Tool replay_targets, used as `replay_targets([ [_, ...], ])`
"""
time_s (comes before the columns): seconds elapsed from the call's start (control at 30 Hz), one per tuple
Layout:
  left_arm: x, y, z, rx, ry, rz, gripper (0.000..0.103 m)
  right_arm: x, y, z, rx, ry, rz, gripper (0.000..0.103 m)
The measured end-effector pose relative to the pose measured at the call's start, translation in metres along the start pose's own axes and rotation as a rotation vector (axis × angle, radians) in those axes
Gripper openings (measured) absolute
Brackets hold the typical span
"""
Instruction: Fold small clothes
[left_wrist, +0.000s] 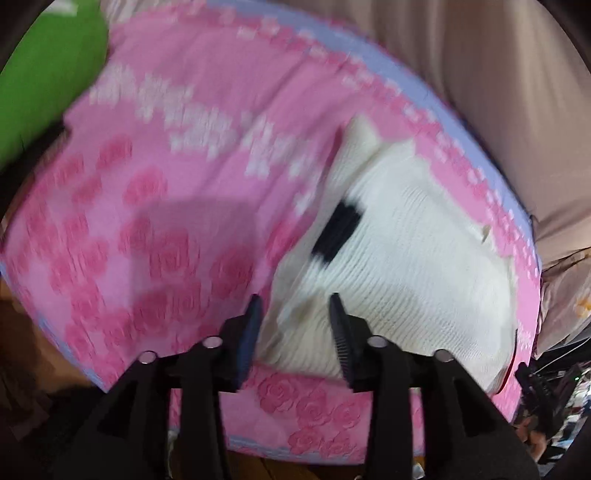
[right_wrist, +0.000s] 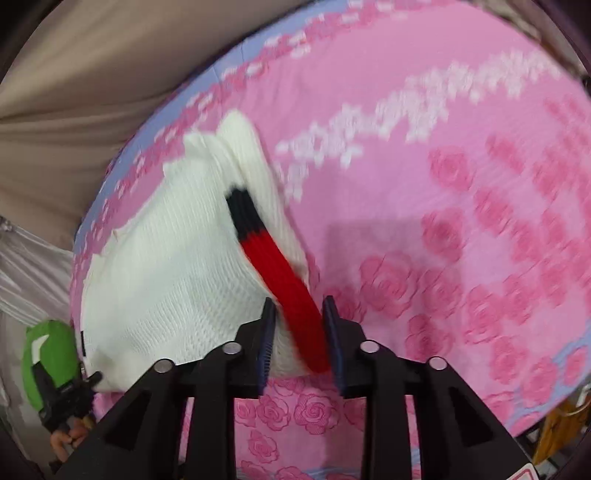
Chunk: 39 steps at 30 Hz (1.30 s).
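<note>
A small white knit garment (left_wrist: 399, 258) lies on a pink rose-patterned blanket (left_wrist: 166, 221), with a black patch (left_wrist: 336, 229) on it. In the right wrist view the garment (right_wrist: 177, 266) shows a red and black ribbed band (right_wrist: 280, 269) along its right edge. My left gripper (left_wrist: 295, 314) is open, its jaws on either side of the garment's near left corner. My right gripper (right_wrist: 300, 314) is open, its jaws on either side of the near end of the red band. Both views are motion-blurred.
Beige fabric (left_wrist: 498, 74) lies beyond the blanket's blue border (left_wrist: 443, 107). A green shape (left_wrist: 48, 74) sits at the upper left. In the right wrist view the other gripper with its green body (right_wrist: 48, 354) shows at the lower left, by the garment's corner.
</note>
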<state>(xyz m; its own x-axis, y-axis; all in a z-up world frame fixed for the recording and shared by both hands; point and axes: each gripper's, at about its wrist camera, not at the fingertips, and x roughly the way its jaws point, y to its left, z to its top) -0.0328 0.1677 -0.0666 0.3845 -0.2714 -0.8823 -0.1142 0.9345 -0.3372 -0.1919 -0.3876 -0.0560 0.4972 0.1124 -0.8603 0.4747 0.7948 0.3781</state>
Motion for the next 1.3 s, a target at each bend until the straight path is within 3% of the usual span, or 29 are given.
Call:
replay_targets([
  [0.1,-0.004,-0.033,0.031,0.074,-0.073,-0.006,0.062,-0.010,0.033,0.026,-0.120,-0.054,-0.022,0.043],
  [0.17,0.016,-0.062,0.053,0.129,-0.088,0.004,0.064,-0.001,0.056,0.045,-0.169,-0.072,-0.005,0.046],
  [0.27,0.046,-0.077,0.073,0.168,-0.075,0.070,0.064,0.031,0.082,0.070,-0.228,-0.085,-0.044,0.058],
  [0.33,0.065,-0.073,0.080,0.145,-0.031,0.089,0.047,0.059,0.091,0.085,-0.220,-0.060,-0.067,0.060],
  [0.37,0.074,-0.071,0.083,0.130,-0.001,0.095,0.027,0.071,0.093,0.090,-0.203,-0.035,-0.061,0.060],
  [0.4,0.084,-0.068,0.087,0.105,0.032,0.087,0.022,0.082,0.091,0.092,-0.183,-0.013,-0.061,0.060],
  [0.43,0.083,-0.064,0.089,0.089,0.026,0.082,0.020,0.090,0.091,0.093,-0.171,0.002,-0.073,0.051],
  [0.47,0.081,-0.065,0.091,0.089,0.020,0.078,0.016,0.098,0.091,0.094,-0.173,0.022,-0.066,0.036],
  [0.5,0.076,-0.065,0.093,0.099,0.007,0.074,0.013,0.101,0.090,0.096,-0.170,0.041,-0.063,0.009],
  [0.53,0.071,-0.065,0.094,0.112,-0.009,0.079,0.011,0.094,0.088,0.099,-0.156,0.011,-0.039,0.007],
  [0.57,0.068,-0.064,0.095,0.130,-0.021,0.094,0.003,0.084,0.085,0.103,-0.150,-0.031,-0.023,0.007],
  [0.67,0.075,-0.056,0.099,0.162,-0.010,0.117,0.003,0.064,0.065,0.112,-0.105,-0.090,-0.022,0.006],
  [0.77,0.085,-0.060,0.100,0.166,-0.013,0.145,0.003,0.097,0.045,0.113,-0.088,0.016,-0.080,0.006],
  [0.83,0.086,-0.069,0.100,0.190,-0.019,0.178,0.005,0.104,0.047,0.111,-0.093,-0.005,-0.094,0.006],
  [0.93,0.070,-0.066,0.099,0.168,-0.041,0.133,0.010,0.091,0.050,0.114,-0.008,-0.002,-0.046,0.008],
  [1.07,0.047,-0.071,0.088,0.213,-0.085,0.191,0.019,0.043,0.068,0.095,-0.079,-0.107,-0.073,0.017],
  [1.2,0.044,-0.080,0.070,0.263,-0.068,0.243,0.023,0.022,0.105,0.061,-0.178,-0.098,-0.008,0.018],
  [1.3,0.047,-0.084,0.058,0.283,-0.040,0.251,0.024,0.037,0.128,0.040,-0.237,-0.046,0.010,0.018],
])
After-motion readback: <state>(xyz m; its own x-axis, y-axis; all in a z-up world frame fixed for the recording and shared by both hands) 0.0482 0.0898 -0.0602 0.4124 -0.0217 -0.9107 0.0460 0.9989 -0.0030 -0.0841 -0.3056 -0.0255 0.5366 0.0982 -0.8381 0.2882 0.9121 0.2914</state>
